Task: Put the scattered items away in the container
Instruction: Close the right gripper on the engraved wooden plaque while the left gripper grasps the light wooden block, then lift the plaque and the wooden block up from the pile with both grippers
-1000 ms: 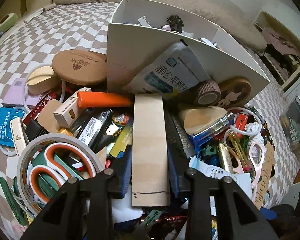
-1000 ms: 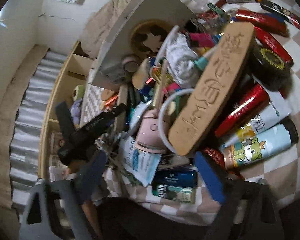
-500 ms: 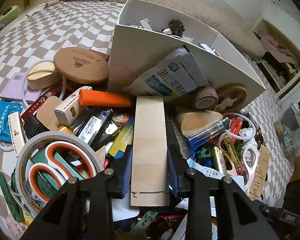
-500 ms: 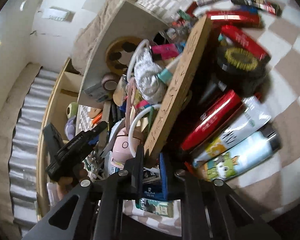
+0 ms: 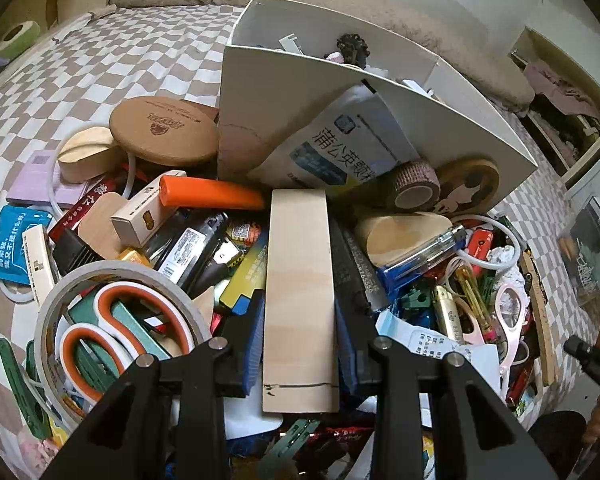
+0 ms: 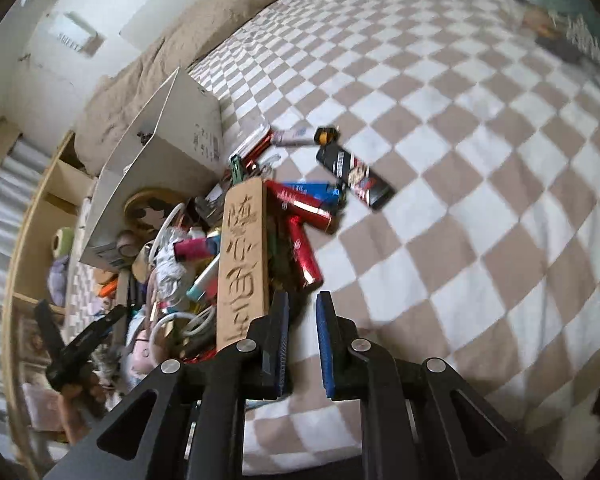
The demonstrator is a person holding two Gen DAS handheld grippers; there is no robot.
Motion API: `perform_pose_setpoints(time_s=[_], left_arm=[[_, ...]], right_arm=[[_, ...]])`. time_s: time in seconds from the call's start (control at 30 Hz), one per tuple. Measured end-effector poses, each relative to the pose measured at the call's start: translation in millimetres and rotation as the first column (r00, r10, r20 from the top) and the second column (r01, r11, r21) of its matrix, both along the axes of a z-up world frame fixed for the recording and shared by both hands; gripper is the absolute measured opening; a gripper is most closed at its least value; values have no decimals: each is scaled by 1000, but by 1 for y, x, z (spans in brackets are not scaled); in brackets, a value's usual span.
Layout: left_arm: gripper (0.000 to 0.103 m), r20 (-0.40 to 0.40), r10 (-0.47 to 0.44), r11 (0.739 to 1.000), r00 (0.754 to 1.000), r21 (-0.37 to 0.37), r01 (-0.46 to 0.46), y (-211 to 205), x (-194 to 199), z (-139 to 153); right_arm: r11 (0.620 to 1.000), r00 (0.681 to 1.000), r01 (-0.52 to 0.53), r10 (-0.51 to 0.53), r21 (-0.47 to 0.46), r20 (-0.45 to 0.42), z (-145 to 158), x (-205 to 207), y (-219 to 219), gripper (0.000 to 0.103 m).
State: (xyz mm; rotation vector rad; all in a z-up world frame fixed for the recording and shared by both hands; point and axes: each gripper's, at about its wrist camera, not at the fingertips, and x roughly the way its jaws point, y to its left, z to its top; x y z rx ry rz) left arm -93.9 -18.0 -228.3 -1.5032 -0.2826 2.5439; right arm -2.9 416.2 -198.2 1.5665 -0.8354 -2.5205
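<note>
My left gripper (image 5: 300, 304) is shut on a plain pale wooden slat (image 5: 298, 256) that points toward the white box (image 5: 300, 92). The slat lies over a heap of small items at the box's front wall. The box holds a few things, and a blue-and-white packet (image 5: 340, 148) leans against it. In the right wrist view my right gripper (image 6: 302, 308) is shut with nothing between its blue pads and only checkered cloth below them. A carved wooden plaque (image 6: 242, 256) lies face up just left of its left finger, on the heap beside the white box (image 6: 172, 132).
A tape roll (image 5: 116, 280) rings orange-handled scissors (image 5: 100, 328). A round cork lid (image 5: 164, 130), an orange marker (image 5: 212, 198) and a blue lighter (image 5: 420, 256) lie in the heap. Red tubes (image 6: 304, 256) and a black pack (image 6: 356, 176) sit on the checkered bedcover (image 6: 480, 140).
My right gripper's jaws went from wide apart to together, then swung right off the heap toward bare bedcover. The plaque, on edge between them half a second ago, now lies beside them. The left gripper stayed put.
</note>
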Motion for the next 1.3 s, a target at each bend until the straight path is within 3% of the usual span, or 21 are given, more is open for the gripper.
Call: perform_pose_setpoints(time_s=[0.03, 0.1, 0.13, 0.43, 0.63, 0.7, 0.8, 1.03, 1.3], left_arm=[[32, 0, 0, 1000, 1000, -1, 0, 0, 0, 0], [33, -1, 0, 1000, 1000, -3, 0, 0, 0, 0], [33, -1, 0, 1000, 1000, -5, 0, 0, -1, 0], [32, -5, -3, 1000, 1000, -20, 3, 2, -3, -1], [33, -6, 0, 999, 1000, -41, 0, 2, -4, -1], [33, -7, -1, 999, 1000, -47, 1, 3, -4, -1], [33, -5, 2, 998, 1000, -59, -3, 3, -6, -2], [32, -12, 17, 997, 1000, -76, -18, 2, -7, -3], [32, -18, 32, 999, 999, -32, -32, -5, -4, 0]], right_arm=[[1000, 1000, -16, 16, 23, -3, 1, -4, -4, 24], [996, 998, -60, 61, 70, -11, 1, -10, -18, 71], [993, 997, -76, 78, 91, -16, 0, -12, -24, 73], [936, 981, -170, 191, 308, -41, -13, -39, -83, 73], [880, 965, -224, 262, 418, -33, -15, -33, -102, 64], [876, 964, -227, 266, 426, -33, -16, -33, -102, 54], [879, 965, -222, 260, 422, -33, -20, -37, -101, 48], [887, 968, -190, 241, 421, -70, -20, -34, -97, 46], [921, 969, -153, 211, 357, -128, -13, -26, -89, 45]])
